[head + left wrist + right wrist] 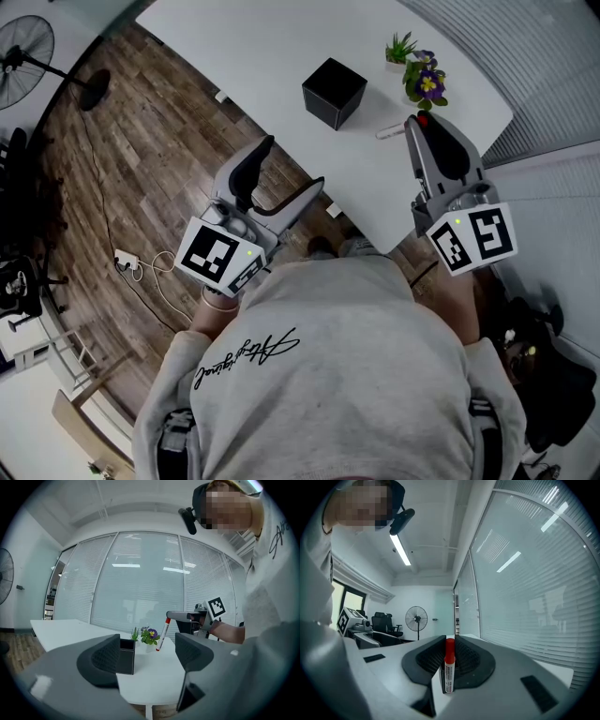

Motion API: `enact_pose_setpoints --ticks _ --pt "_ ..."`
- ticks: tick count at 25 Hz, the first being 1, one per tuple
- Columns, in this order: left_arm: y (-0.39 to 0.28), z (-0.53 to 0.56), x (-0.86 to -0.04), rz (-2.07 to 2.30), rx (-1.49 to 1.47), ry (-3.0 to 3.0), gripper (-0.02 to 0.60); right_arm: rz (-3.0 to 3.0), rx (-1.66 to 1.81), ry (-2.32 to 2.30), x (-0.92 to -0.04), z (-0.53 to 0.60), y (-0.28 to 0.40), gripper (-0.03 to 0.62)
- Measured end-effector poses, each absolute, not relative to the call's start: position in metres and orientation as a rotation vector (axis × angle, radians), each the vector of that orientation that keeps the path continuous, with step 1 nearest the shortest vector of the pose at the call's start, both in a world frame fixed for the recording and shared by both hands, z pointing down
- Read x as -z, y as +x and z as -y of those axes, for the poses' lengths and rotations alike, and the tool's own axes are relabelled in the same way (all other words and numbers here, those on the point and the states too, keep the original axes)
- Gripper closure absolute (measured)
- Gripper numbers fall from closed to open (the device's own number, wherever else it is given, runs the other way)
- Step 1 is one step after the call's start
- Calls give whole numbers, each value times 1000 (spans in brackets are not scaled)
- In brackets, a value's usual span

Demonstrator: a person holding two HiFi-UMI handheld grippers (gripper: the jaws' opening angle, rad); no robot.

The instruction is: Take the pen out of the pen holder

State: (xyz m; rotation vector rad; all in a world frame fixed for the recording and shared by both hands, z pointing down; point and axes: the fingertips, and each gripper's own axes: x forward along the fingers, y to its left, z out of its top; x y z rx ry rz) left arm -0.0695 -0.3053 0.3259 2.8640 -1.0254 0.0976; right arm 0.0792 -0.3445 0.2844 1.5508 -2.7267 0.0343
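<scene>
Head view, surroundings: the white surface (234, 47) carries a matte black cube pen holder (334, 92) and a potted plant (419, 75).
Left gripper view, left tongs (147, 653): released, empty, ribbed pads; the pen (162, 633) hangs tilted, right of the holder.
Right gripper view, right tongs (449, 644): clenched on the red-capped white pen.

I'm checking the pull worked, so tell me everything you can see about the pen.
The pen is a slim white marker with a red cap and small print on its barrel, plastic by the look. The right gripper is shut on it near the cap end. In the left gripper view it hangs cap up, slanting, apparently clear of the table. It is outside the black holder, near the plant.
</scene>
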Motion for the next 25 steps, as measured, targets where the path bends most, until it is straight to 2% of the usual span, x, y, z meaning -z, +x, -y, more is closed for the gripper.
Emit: enact_pose_setpoints --ticks 4,7,13,17,25 --pt "-70 305 -325 1024 -99 2868 241 2733 -32 1545 -283 344 78 538" --pt "-70 305 -325 1024 -101 2876 293 2736 -26 1541 -282 343 78 538" --pt "-68 303 -326 1017 -122 2885 348 2736 -30 1546 -282 343 79 539" --pt "-70 304 -325 1039 -121 2874 414 2741 -32 1549 -281 342 78 538" --pt "-75 305 -326 1077 -111 2854 486 2748 -31 1544 -281 340 76 539"
